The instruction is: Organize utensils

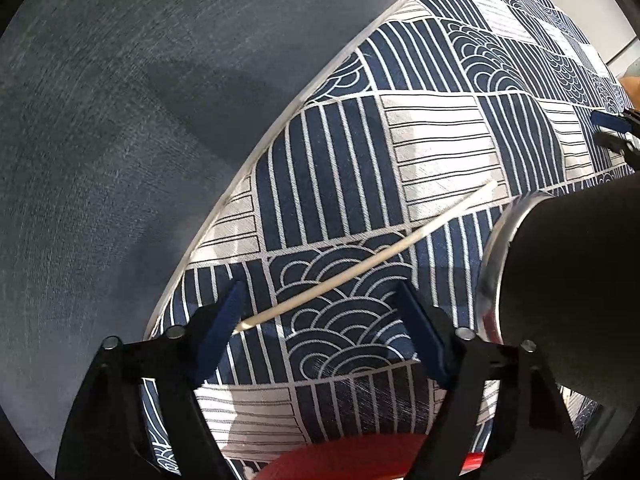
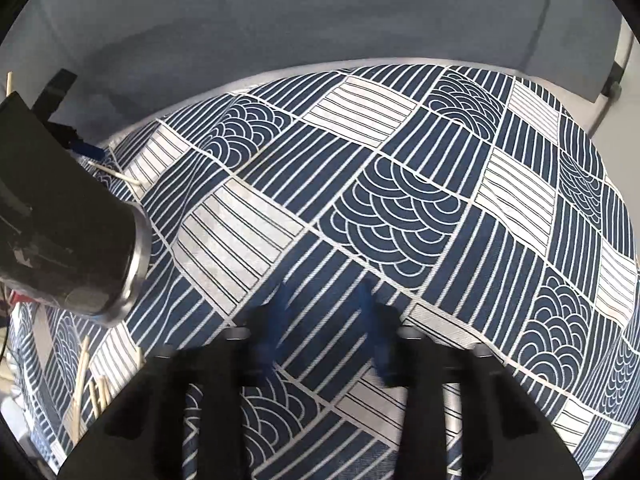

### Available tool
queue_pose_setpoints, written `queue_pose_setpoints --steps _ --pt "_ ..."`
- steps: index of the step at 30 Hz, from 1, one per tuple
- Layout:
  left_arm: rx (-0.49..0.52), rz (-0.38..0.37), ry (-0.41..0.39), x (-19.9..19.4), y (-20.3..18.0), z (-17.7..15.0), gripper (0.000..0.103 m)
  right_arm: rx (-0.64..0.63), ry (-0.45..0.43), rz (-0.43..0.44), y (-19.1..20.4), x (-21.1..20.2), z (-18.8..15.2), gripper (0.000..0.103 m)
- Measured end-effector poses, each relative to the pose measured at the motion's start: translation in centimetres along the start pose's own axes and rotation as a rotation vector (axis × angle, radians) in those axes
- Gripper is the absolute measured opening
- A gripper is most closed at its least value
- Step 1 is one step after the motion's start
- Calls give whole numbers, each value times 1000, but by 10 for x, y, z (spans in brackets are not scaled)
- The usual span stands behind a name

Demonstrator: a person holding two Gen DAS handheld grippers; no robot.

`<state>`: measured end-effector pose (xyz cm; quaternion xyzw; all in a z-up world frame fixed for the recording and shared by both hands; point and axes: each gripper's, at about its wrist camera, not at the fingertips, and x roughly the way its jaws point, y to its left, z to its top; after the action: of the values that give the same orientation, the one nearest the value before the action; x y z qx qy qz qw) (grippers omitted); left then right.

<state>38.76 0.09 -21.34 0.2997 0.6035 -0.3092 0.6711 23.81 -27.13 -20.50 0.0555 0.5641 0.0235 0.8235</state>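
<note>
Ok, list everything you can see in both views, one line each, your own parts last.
Tablecloth: one, navy and white with stripe and wave patches, covering the table.
Cup: one, black with a shiny metal rim, right of the left tongs; it reads as tilted in both views, possibly from lens distortion.
Chopstick: one, pale, lying flat on the cloth ahead of the left tongs, near end close to the left finger.
Sticks: several, pale wood, bunched at the lower left of the right view.
Red thing: one, bottom edge of the left view, cannot tell what it is.
Floor: grey, beyond the table edge.
Left tongs: open, empty.
Right tongs: open, empty, blurred.
</note>
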Motion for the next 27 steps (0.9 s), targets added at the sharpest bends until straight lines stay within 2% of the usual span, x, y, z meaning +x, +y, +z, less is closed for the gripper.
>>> queue_pose_setpoints --steps 2,4,5,7,12,18,22,27 --pt "7 -3 2 -3 -6 -1 63 20 7 12 -5 0 -1 26" --pt "21 -11 6 -7 -14 -6 43 45 10 23 -9 -1 -2 26" --pt "26 -21 11 -9 -19 -7 37 62 8 33 -11 -2 -3 27" --pt "31 -57 30 -12 -26 -7 7 93 4 61 -15 -4 -7 27" --pt "15 -20 76 -13 -36 -15 5 115 -16 101 -16 -14 -16 29" --pt "-98 -21 19 -49 -21 -23 5 109 -52 118 -18 -32 -23 32" --pt "-158 3 -65 -95 -22 -31 5 96 -106 140 -16 -54 -17 32" --pt "-245 21 -238 -165 -15 -57 5 55 -206 186 -1 -94 13 32"
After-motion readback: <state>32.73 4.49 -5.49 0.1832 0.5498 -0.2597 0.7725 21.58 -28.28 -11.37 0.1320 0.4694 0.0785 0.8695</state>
